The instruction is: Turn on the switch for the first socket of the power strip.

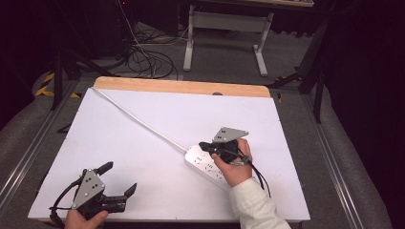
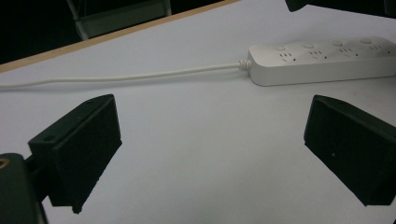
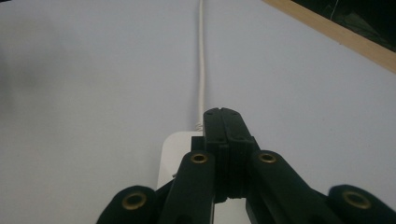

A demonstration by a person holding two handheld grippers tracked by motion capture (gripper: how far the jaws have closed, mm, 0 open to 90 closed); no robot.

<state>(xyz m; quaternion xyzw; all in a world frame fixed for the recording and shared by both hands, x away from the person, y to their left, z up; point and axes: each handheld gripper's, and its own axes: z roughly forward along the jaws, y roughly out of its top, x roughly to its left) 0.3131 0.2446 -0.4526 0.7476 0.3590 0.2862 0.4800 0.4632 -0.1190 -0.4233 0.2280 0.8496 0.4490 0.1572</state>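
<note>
I see a wide white-topped table [image 1: 143,143] with a pale wooden strip along its far edge, standing on a grey carpeted floor [image 1: 224,57] where a white metal desk frame [image 1: 229,33] and a tangle of dark cables [image 1: 143,59] lie beyond it. On the table's near right part lies a long white plastic power strip [image 1: 203,164] with several rows of sockets, set at a slant; in my left gripper view its side wall and upper face with round buttons show at the top right [image 2: 322,60]. From its far end a thin white cord [image 1: 138,119] runs across the table toward the far left corner, and in my right gripper view it leads straight away from the strip's end [image 3: 201,60]. My right gripper [image 1: 207,147], black with a grey three-cornered plate on top, is held in the person's right hand [image 1: 234,167] over the strip's far end, and its jaws are pressed together with nothing between them, tips just above the strip where the cord leaves it [image 3: 226,126]. My left gripper [image 1: 119,179], held in the left hand [image 1: 83,219] at the table's near left corner, is well apart from the strip, its two black jaws spread wide over bare table and holding nothing.
</note>
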